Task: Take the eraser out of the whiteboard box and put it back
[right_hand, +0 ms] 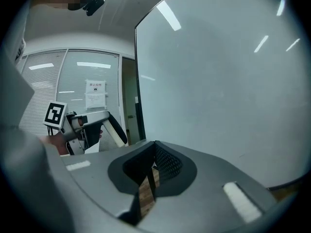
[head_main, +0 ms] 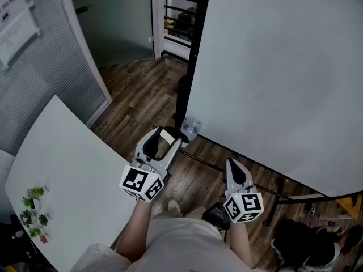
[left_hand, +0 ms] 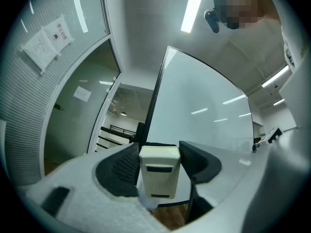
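Step, as I judged it: the eraser (left_hand: 159, 171) was already out of the box, so the take-out half was done and the put-back half was pending. My left tool (head_main: 168, 136) was clamped on it, w/ the cream body upright between the two black pads and gripped on both sides. My right tool (head_main: 232, 168) had its jaws brought together w/ nothing between them, only a sliver of floor showing thru.

Next move, prob.: carry the eraser over to the whiteboard (head_main: 272, 67) and find the box. I couldn't pick the box out in any view, so I'd have needed to look for it first, then lower in square and let go.

Pose: both forearms were held low in front of me, tools pointing fwd toward the board's foot. The left one was just beside the white worktop (head_main: 62, 174) edge, the right one a bit apart from it, and both were over the wood floor (head_main: 142, 89).
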`<state>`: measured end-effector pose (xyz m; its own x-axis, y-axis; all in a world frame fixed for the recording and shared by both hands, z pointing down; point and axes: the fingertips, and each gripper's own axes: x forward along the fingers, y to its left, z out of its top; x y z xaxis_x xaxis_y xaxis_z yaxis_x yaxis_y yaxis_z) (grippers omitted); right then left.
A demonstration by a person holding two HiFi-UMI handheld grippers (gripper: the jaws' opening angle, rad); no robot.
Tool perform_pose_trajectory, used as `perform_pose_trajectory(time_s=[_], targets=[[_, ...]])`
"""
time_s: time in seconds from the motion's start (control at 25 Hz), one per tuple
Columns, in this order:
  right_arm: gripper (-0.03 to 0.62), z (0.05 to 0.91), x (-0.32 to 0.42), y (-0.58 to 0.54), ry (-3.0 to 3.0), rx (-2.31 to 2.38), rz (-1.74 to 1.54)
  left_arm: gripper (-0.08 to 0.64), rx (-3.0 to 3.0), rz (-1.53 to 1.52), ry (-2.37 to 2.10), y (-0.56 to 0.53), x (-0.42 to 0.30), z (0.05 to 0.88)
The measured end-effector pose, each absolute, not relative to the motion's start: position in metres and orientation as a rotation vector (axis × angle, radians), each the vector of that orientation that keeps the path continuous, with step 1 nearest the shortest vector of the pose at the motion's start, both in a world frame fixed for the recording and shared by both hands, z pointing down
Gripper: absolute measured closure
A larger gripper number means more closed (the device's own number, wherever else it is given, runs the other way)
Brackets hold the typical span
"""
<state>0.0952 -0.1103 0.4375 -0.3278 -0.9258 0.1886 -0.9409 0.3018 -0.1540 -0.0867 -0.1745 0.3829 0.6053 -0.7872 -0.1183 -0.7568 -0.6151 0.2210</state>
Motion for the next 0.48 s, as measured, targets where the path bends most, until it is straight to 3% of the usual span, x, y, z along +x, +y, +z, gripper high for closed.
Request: perform_pose_trajectory(time_s=[0.48], targets=[[0.581,0.431,0.086,-0.140,-2.546,1.751,0.347,0.301,2.700,-0.336,-1.305,-0.192,-0.082,0.371]])
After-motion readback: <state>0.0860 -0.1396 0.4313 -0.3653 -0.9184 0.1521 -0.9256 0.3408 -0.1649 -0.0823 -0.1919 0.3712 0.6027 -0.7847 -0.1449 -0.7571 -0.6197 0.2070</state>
